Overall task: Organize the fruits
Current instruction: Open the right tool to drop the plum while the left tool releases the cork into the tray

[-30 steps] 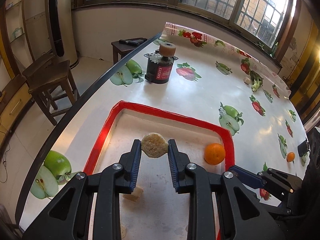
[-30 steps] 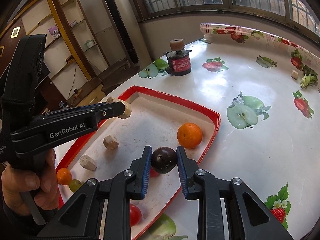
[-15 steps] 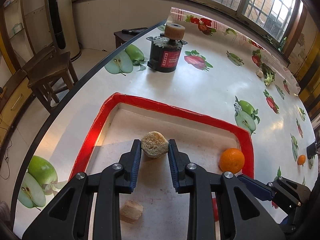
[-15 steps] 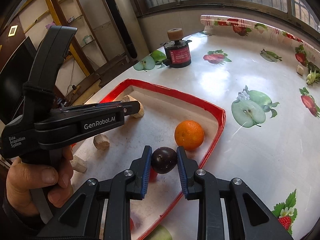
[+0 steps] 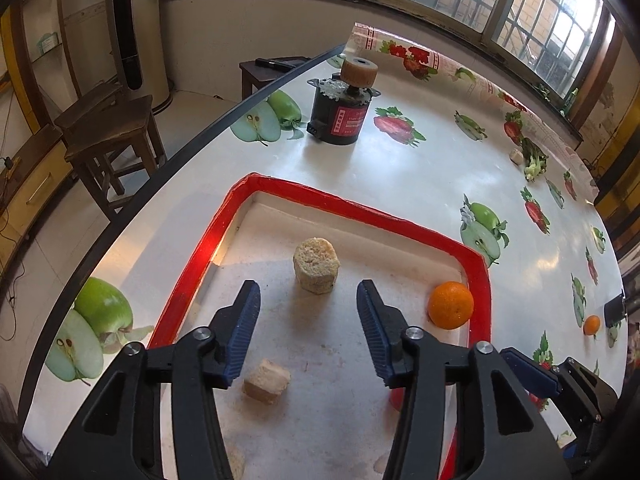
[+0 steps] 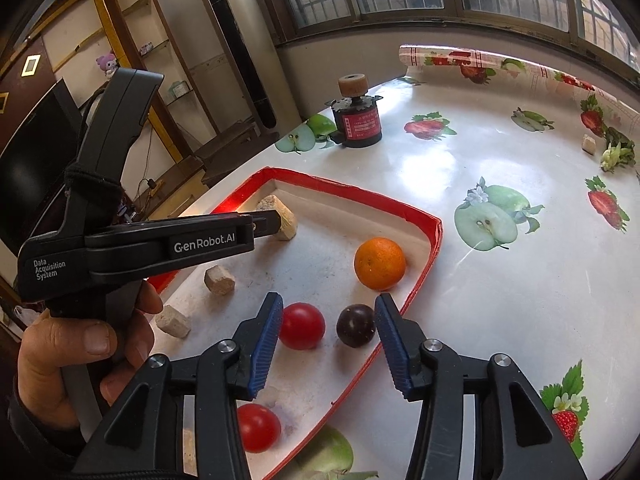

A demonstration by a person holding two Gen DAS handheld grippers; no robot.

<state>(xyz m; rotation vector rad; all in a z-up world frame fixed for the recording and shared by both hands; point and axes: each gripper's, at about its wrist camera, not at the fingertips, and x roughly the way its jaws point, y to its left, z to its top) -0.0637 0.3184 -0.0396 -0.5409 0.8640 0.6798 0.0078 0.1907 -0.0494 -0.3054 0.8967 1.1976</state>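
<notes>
A red-rimmed tray (image 5: 360,206) (image 6: 434,236) lies on the fruit-print table. My left gripper (image 5: 308,320) is open and empty just behind a beige round chunk (image 5: 316,266) standing in the tray; that chunk also shows in the right wrist view (image 6: 280,216). My right gripper (image 6: 326,336) is open, with a dark plum (image 6: 355,325) and a red tomato (image 6: 301,325) resting on the tray between its fingers. An orange (image 5: 450,305) (image 6: 379,263) sits by the tray's right rim. A second tomato (image 6: 258,427) lies nearer.
Smaller beige chunks (image 5: 266,380) (image 6: 219,279) (image 6: 173,321) lie in the tray. A black motor with a cork wheel (image 5: 342,110) (image 6: 358,118) stands beyond it. A small orange (image 5: 591,324), broccoli (image 5: 534,160) and a chunk (image 6: 587,144) lie far right. Stools (image 5: 108,140) stand left of the table edge.
Both grippers opened. The left let go of the beige round chunk, which now stands in the tray. The right let go of the plum, which now rests on the tray beside the tomato.
</notes>
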